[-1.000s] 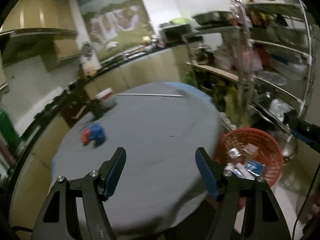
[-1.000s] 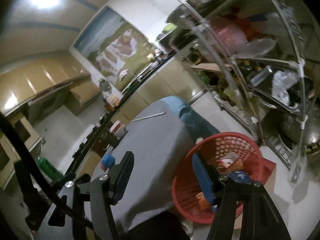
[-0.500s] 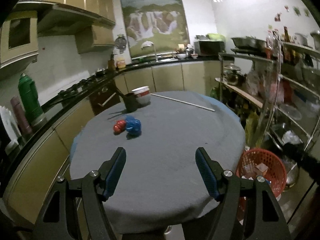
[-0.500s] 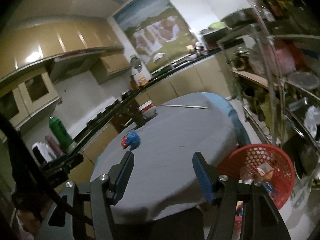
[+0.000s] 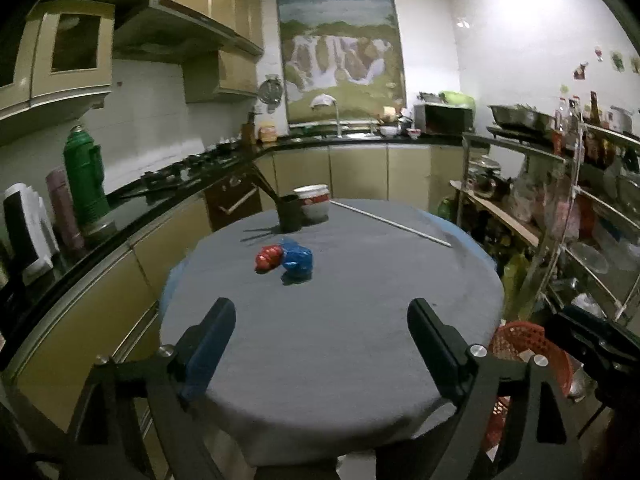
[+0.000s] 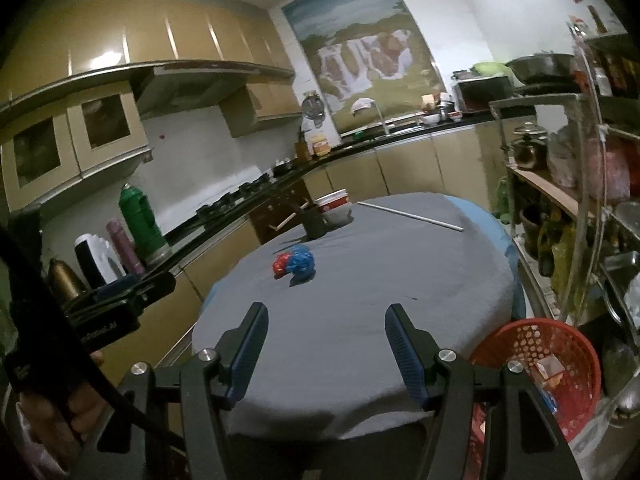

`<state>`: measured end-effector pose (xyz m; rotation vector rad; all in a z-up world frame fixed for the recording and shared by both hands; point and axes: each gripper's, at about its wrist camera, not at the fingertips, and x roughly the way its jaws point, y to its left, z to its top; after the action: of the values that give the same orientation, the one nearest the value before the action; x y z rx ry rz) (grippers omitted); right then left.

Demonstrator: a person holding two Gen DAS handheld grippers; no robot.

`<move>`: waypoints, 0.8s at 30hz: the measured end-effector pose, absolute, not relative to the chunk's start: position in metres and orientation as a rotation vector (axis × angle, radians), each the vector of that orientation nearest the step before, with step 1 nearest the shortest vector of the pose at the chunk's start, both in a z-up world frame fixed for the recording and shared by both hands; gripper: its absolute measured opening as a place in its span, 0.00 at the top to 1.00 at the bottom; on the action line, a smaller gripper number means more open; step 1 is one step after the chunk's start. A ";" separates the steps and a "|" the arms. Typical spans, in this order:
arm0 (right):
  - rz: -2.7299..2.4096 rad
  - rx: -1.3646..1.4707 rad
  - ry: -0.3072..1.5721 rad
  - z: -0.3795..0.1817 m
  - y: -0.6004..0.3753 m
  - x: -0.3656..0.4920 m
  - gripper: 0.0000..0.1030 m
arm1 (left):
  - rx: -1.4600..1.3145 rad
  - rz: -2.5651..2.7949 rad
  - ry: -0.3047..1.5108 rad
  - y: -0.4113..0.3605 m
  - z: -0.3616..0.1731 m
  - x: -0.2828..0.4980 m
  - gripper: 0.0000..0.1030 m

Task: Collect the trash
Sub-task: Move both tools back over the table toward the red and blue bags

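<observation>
A crumpled blue and red wrapper [image 5: 286, 258] [image 6: 295, 263] lies on the round grey table [image 5: 360, 344] [image 6: 360, 320], left of its middle. My left gripper [image 5: 320, 316] hovers over the near table edge, its jaws opening with nothing between them. My right gripper [image 6: 326, 322] is open and empty, also at the near edge, well short of the wrapper. A red mesh basket [image 6: 548, 364] [image 5: 524, 348] with several pieces of trash stands on the floor at the table's right.
A black cup [image 5: 290, 216] and a white bowl [image 5: 314, 200] sit at the table's far side, with a thin white rod [image 5: 390, 222] beside them. A metal rack [image 6: 592, 200] of pots stands right, a counter with flasks [image 5: 86, 178] left.
Both views have rolled upright and pulled back and up from the basket, now facing the table and wrapper. The left jaws have spread wider.
</observation>
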<state>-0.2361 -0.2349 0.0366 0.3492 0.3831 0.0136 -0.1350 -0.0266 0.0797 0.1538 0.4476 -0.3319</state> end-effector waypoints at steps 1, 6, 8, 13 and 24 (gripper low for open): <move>0.020 0.344 0.385 0.038 -0.231 -0.235 0.37 | 0.154 -0.325 0.442 -0.024 0.081 -0.136 0.15; 0.050 0.309 0.402 0.042 -0.211 -0.226 0.37 | 0.130 -0.301 0.440 -0.004 0.081 -0.135 0.14; 0.055 0.294 0.405 0.042 -0.203 -0.224 0.37 | 0.121 -0.291 0.443 0.004 0.080 -0.135 0.14; 0.065 0.255 0.413 0.042 -0.183 -0.218 0.37 | 0.104 -0.264 0.444 0.021 0.076 -0.135 0.14; 0.083 0.205 0.430 0.047 -0.151 -0.207 0.37 | 0.053 -0.223 0.446 0.043 0.076 -0.132 0.13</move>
<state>-0.2068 -0.1512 0.0465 0.2049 0.4301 0.0826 -0.1317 0.0431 0.0759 0.0531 0.4459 -0.2233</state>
